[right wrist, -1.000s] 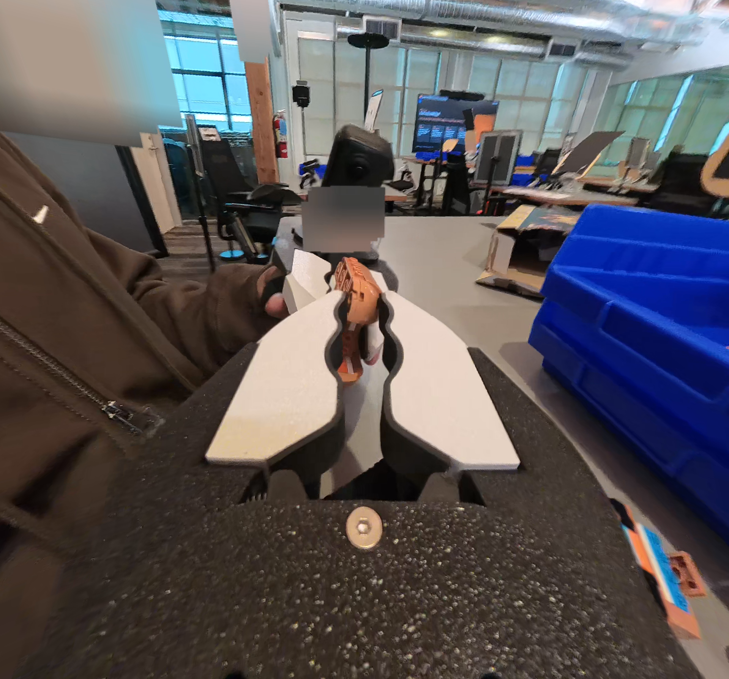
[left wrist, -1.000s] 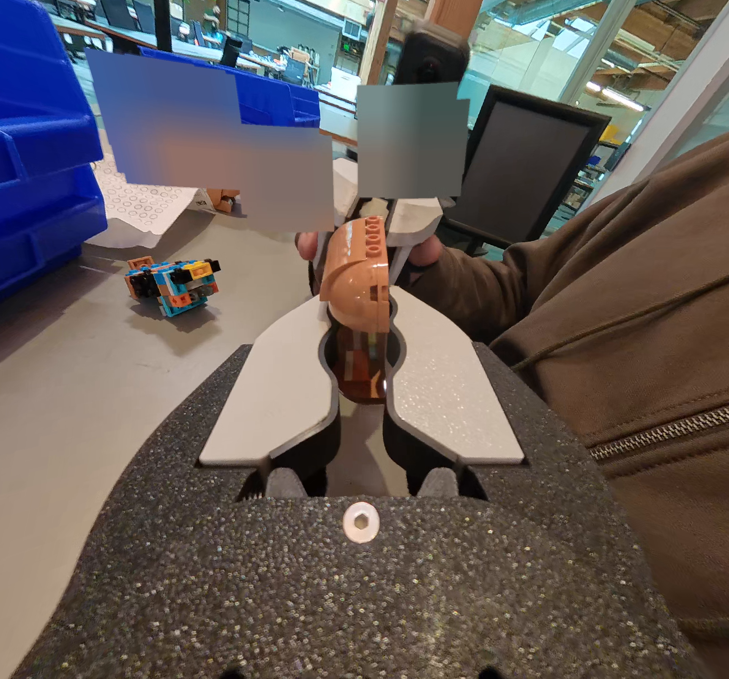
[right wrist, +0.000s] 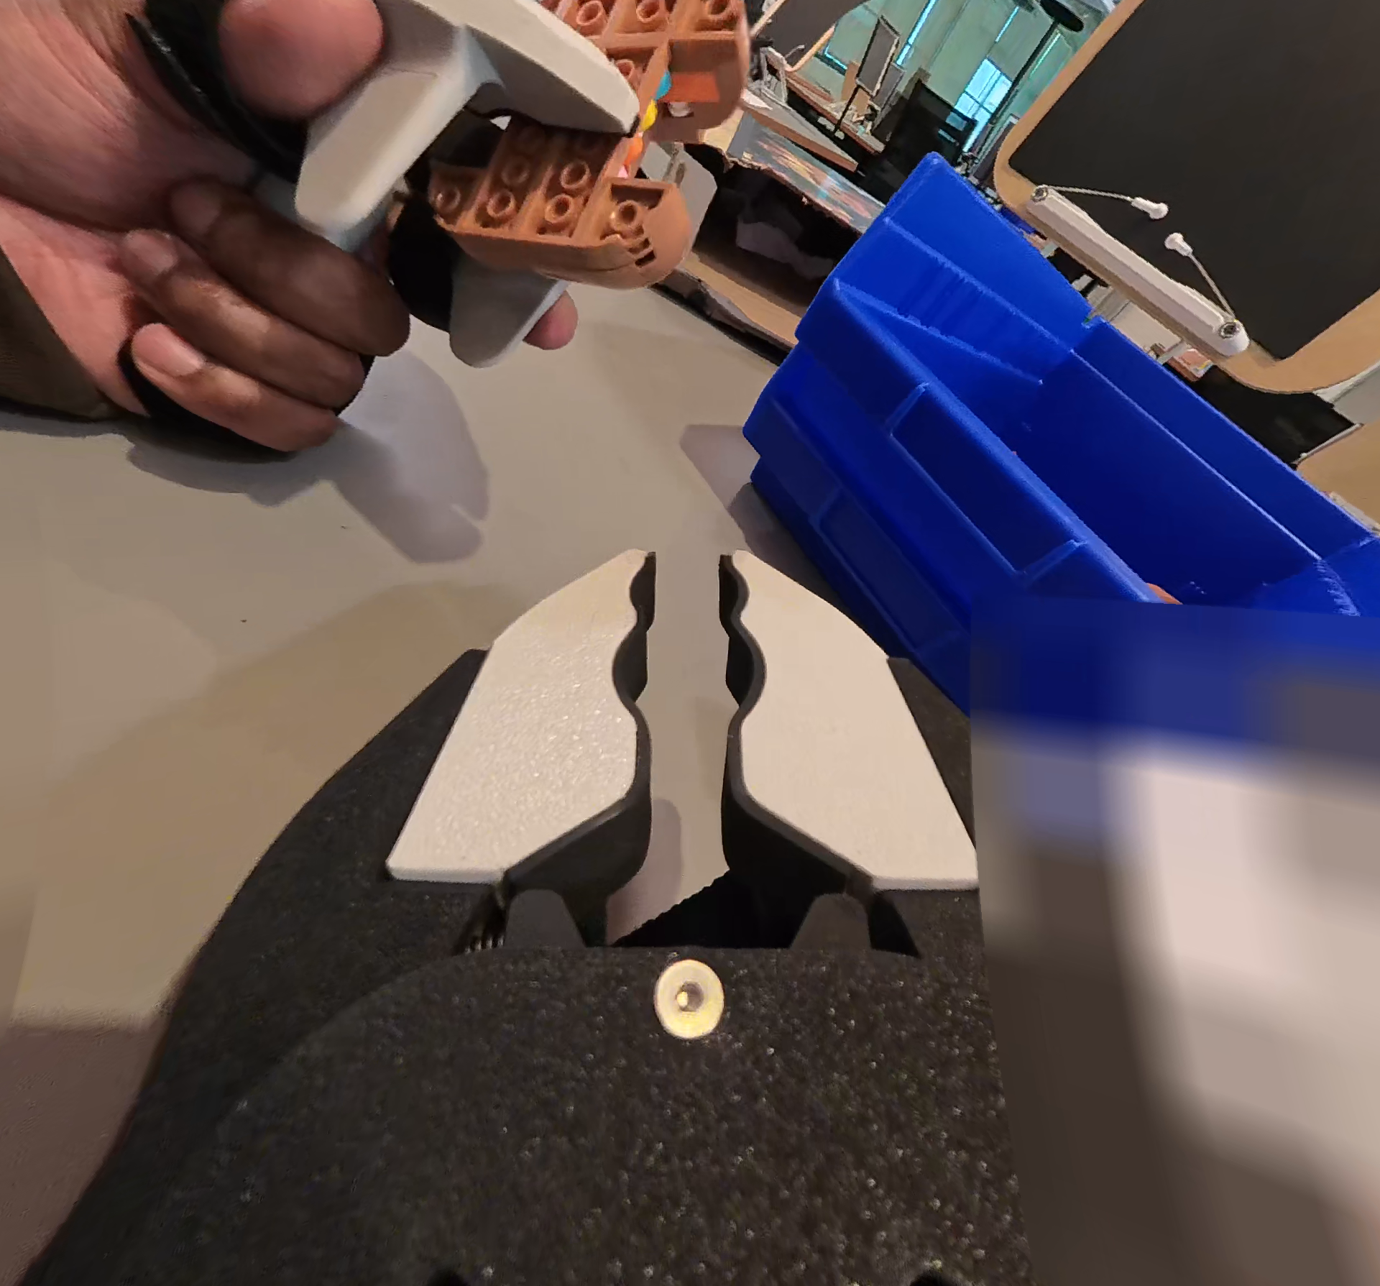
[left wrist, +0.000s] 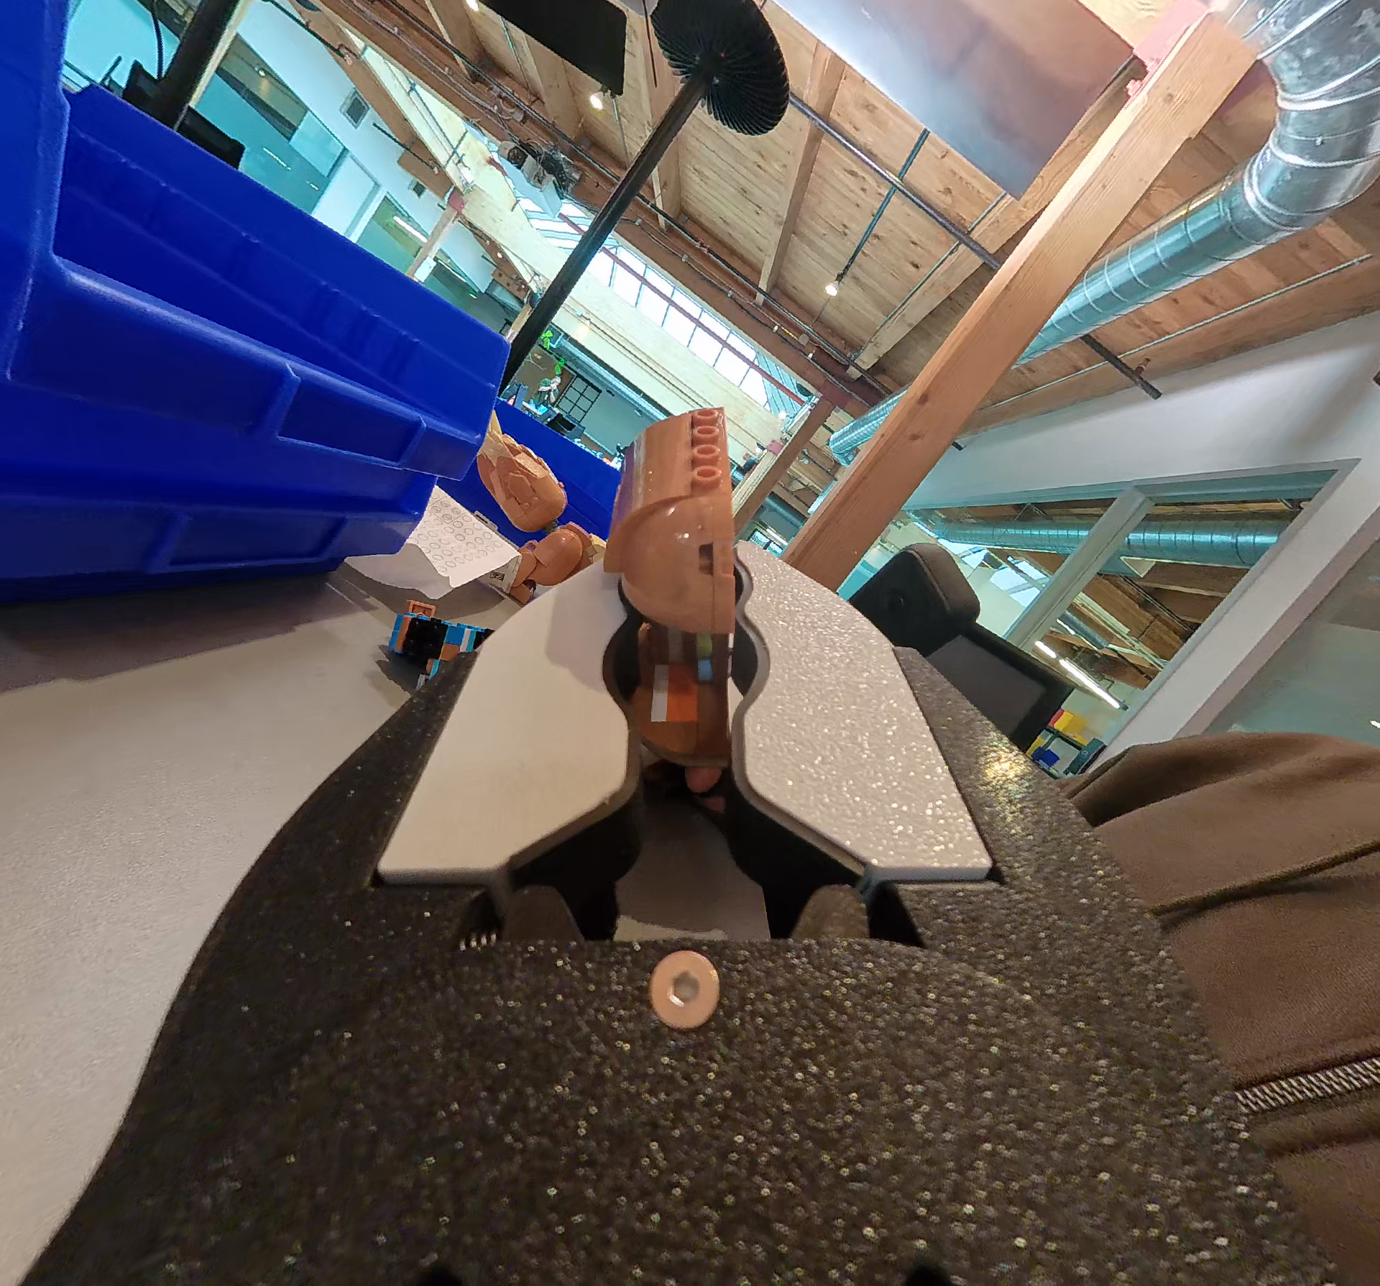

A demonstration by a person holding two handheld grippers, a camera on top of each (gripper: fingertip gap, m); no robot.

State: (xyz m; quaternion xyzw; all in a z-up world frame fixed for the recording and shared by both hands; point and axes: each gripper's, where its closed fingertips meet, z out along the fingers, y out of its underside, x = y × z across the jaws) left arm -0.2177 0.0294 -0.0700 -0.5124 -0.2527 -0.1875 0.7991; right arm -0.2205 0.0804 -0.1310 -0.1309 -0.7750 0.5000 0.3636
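My left gripper [left wrist: 676, 623] squeezes tight on a brown brick toy [left wrist: 676, 541] held up above the grey table [left wrist: 149, 765], near the blue bins [left wrist: 224, 391], while my right gripper [right wrist: 687, 578] hangs over the table with its jaws a little apart, holding nothing.

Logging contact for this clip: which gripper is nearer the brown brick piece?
Left. The left gripper is clamped on the brick piece; the right gripper is open and empty, low over the table, apart from it.
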